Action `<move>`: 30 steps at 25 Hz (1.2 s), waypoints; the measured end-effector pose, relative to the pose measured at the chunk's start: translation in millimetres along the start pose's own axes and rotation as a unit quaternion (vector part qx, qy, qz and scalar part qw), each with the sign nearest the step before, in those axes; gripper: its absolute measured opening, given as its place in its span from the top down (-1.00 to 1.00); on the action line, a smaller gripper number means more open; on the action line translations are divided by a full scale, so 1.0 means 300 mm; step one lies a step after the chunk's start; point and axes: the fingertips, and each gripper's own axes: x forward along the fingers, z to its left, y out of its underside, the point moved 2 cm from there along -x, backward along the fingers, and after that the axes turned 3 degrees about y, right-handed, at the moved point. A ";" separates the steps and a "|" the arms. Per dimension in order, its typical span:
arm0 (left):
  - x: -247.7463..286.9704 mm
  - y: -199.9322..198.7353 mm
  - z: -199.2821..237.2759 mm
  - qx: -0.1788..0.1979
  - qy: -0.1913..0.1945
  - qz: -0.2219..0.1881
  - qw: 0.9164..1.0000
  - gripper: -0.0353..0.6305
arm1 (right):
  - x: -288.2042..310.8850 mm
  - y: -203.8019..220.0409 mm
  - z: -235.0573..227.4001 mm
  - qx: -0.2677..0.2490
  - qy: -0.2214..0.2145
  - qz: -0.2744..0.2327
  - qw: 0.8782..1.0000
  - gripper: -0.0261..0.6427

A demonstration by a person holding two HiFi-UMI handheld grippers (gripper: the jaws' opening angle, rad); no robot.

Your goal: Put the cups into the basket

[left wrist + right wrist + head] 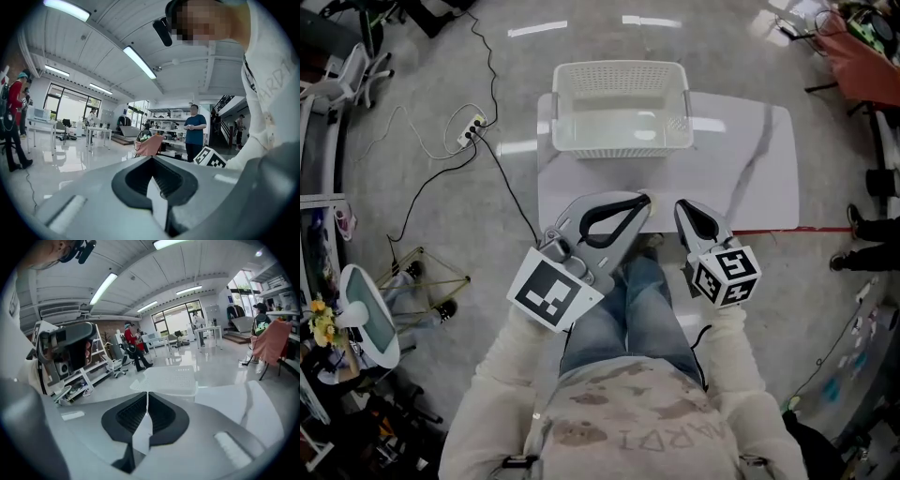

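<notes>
Pre-start: your L gripper [643, 200] & R gripper [682, 207] are both clamped shut, empty, held short of the table [750, 178]. Basket [619, 67] sits empty at its far edge. No cups in view. Next, locate one and open up.

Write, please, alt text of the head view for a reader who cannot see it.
Seen from above, a person holds the left gripper and the right gripper, both shut and empty, over their lap at the near edge of a white table. An empty white basket stands at the table's far edge; no cups are visible.
</notes>
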 end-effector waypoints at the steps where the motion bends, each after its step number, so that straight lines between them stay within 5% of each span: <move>1: 0.015 0.023 0.008 -0.003 0.001 0.004 1.000 0.89 | 0.029 0.033 -0.021 0.001 0.001 0.013 1.000 0.81; 17: 0.142 0.450 0.091 -0.035 0.042 0.065 0.996 0.89 | 0.388 0.541 -0.212 0.019 0.028 0.162 0.986 0.77; 30: 0.144 0.561 0.117 -0.039 0.055 0.074 0.995 0.89 | 0.519 0.697 -0.262 0.036 0.073 0.244 0.966 0.73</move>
